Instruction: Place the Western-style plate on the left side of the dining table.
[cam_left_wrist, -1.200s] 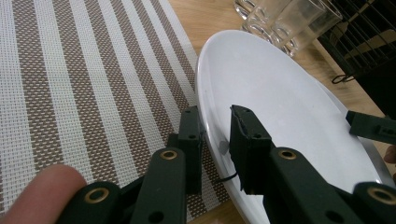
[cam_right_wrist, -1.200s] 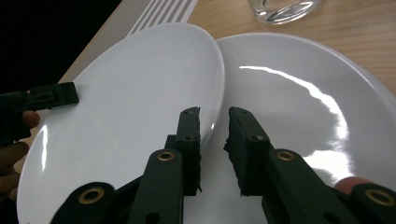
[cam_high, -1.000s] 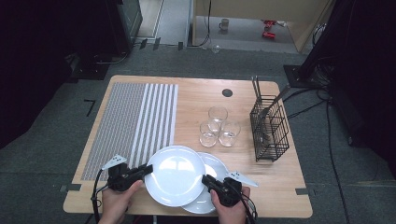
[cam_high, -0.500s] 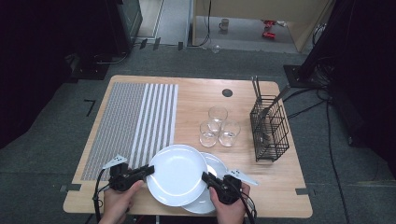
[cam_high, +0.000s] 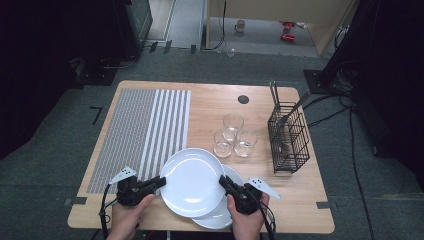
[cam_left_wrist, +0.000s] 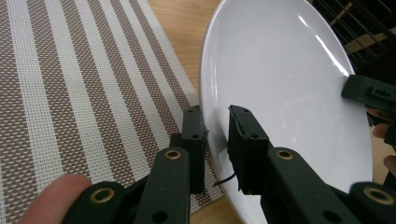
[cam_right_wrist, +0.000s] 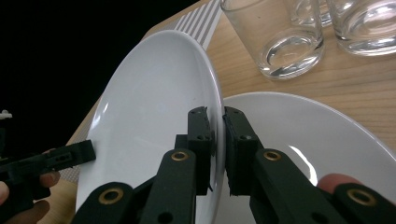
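- Upper white plate (cam_high: 192, 181) held at the near edge of the wooden table (cam_high: 215, 105), between the two grippers, its near right part overlapping a second white plate (cam_high: 220, 217) lying flat beneath it.
- Left gripper (cam_high: 159, 182) clamped on the upper plate's left rim; in the left gripper view (cam_left_wrist: 215, 128), rim seated between the two black jaws, pads pressing from both faces, jaws having just drawn a little tighter.
- Right gripper (cam_high: 223, 181) clamped on the same plate's right rim; in the right gripper view (cam_right_wrist: 218, 135), thin rim pinched between the pads, jaws having just closed further onto it.
- Upper plate (cam_right_wrist: 154, 121) tilted in the right gripper view, its rim raised clear of the lower plate (cam_right_wrist: 317, 140), which rests on the wood just to the right.
- Striped placemat (cam_high: 142, 130) spread over the left part of the table, its near right corner just beside the upper plate's left rim; weave and stripes close under the left gripper (cam_left_wrist: 70, 93).
- Three clear drinking glasses (cam_high: 233, 136) clustered just beyond the plates, right of the placemat, standing upright and near each other.
- Black wire cutlery basket (cam_high: 287, 137) standing at the right side of the table, right of the glasses, utensil handles sticking up from it.
- A hand around each gripper body at the near edge, left (cam_high: 125, 220) and right (cam_high: 247, 222).
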